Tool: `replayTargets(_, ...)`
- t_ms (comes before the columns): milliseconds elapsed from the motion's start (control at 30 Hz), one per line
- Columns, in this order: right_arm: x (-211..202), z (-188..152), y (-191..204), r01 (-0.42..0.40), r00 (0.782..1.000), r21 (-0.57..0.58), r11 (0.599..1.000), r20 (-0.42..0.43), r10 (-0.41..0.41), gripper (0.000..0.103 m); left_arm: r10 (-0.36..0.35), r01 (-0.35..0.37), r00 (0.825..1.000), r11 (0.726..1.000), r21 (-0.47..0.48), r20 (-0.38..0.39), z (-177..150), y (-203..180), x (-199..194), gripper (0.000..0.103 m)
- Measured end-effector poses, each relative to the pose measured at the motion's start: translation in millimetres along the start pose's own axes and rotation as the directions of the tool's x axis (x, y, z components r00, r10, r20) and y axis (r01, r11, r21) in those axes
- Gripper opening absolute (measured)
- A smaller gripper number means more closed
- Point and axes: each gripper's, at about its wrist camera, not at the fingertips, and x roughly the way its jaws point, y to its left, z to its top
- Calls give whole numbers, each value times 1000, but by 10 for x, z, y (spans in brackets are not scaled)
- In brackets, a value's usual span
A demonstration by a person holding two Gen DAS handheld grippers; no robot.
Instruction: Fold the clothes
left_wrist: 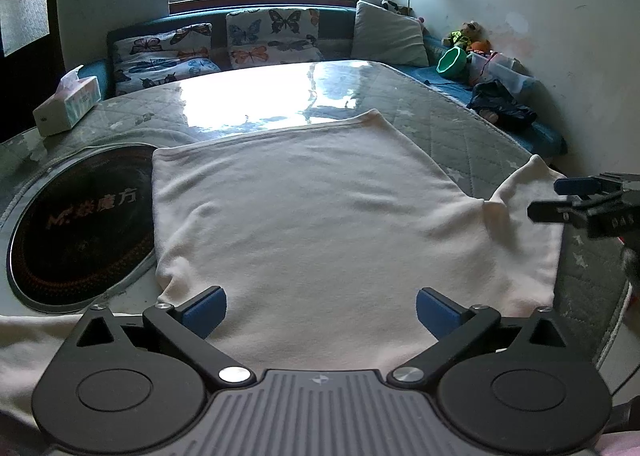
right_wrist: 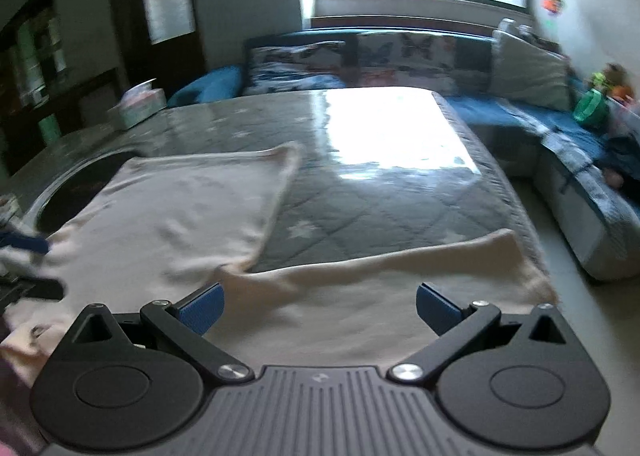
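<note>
Your right wrist view was motion-blurred, smearing the left gripper at its left edge, so its jaw spacing was unreadable there. The cream garment ran under your left gripper's body, its near hem hidden.

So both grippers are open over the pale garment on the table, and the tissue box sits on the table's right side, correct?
Not quite. The tissue box sits on the table's left side, as the left wrist view shows. The left gripper and right gripper are open over the pale garment.

Garment on table, tissue box left.
</note>
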Motion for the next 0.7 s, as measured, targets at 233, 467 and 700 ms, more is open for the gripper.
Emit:
replayTargets(233,-36,-28,475,-107,994,-124,987,-9,107,103,26,-26,1000,1000,10,11,-24,4,-21,103)
replayTargets(467,-62,-141,916,-166,986,-279,946,-39,162,103,15,-18,999,996,90,40,-181,-79,-128,78)
replayTargets(700,-66,-351,1213,-207,978,-409,889,-99,182,103,-41,35,998,989,147,38,-404,-188,-190,48)
